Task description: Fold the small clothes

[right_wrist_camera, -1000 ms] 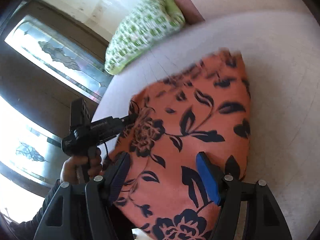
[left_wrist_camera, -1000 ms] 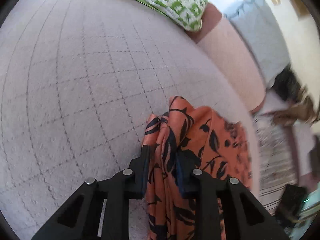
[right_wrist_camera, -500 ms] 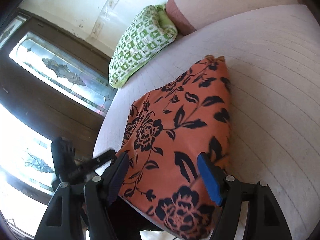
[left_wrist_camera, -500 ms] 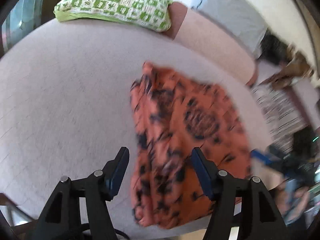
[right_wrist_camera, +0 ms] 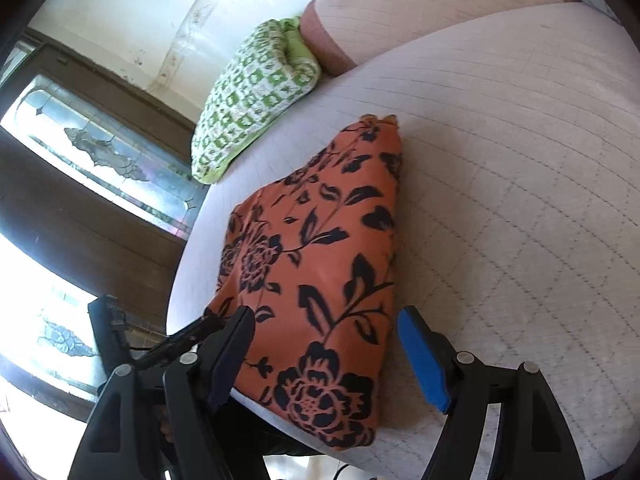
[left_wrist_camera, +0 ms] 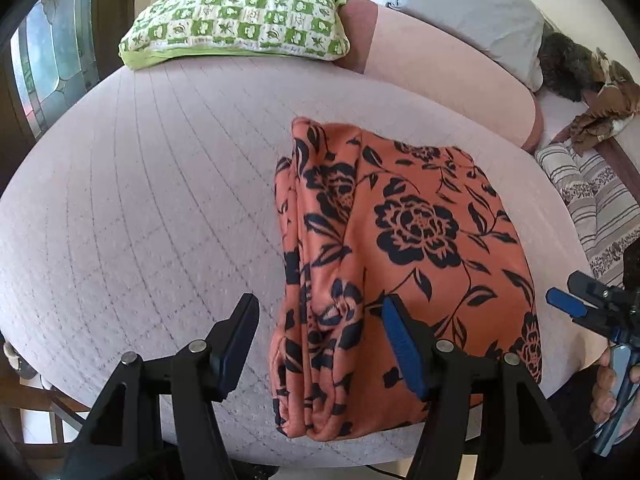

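Note:
An orange garment with a black flower print (left_wrist_camera: 404, 248) lies folded in a flat stack near the front edge of the quilted pale bed surface (left_wrist_camera: 152, 200). It also shows in the right wrist view (right_wrist_camera: 320, 264). My left gripper (left_wrist_camera: 320, 344) is open and empty, held above the garment's near left edge. My right gripper (right_wrist_camera: 328, 356) is open and empty, held above the garment's near end. The right gripper also shows at the right edge of the left wrist view (left_wrist_camera: 580, 304).
A green and white checked pillow (left_wrist_camera: 236, 24) lies at the far edge of the bed, next to a pink bolster (left_wrist_camera: 440, 64) and a grey pillow (left_wrist_camera: 472, 12). A striped cushion (left_wrist_camera: 592, 200) is at the right. A dark window frame (right_wrist_camera: 80, 200) stands at the left.
My left gripper let go of the garment, opened and pulled back and up. The garment now lies flat and folded. My right gripper stayed open and drew back a little.

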Motion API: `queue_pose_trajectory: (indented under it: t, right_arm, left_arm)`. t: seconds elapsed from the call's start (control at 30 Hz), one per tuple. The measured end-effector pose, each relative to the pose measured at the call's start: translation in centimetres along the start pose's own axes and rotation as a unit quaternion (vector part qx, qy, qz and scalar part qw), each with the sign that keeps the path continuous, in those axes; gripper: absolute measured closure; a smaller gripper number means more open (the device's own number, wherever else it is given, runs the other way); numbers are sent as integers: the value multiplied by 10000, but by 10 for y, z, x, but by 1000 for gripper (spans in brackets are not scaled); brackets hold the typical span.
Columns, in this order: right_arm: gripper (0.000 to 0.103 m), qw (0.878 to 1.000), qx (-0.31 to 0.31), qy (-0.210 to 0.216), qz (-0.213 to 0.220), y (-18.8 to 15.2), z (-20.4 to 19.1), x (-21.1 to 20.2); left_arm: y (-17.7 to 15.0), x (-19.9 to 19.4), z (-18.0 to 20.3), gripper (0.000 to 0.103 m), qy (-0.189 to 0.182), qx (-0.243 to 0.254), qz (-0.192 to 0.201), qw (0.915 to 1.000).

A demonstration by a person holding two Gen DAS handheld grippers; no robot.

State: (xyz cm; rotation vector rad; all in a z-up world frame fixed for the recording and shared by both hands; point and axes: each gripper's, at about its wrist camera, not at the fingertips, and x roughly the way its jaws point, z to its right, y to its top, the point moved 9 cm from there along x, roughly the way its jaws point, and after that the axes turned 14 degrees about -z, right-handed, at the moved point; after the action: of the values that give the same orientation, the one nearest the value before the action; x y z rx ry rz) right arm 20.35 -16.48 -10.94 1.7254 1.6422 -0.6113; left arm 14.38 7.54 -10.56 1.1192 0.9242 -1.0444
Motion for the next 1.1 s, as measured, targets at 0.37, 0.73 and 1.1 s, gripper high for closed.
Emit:
queue_pose_trajectory:
  t: [0.37,0.73,1.1]
  right_arm:
    - [26,9997,186,-87,-119,21,17,10]
    - [61,9964,8,45,-842,51,7,81]
    - [67,9959,-890,-83,139,119,-25,-45]
  left_arm:
    - [40,-5,9,28,-615,-122,312,9975]
    - [53,65,14,69,-852,14,-368,9957]
    - [129,-18,116,76,-1280,711,720,9866]
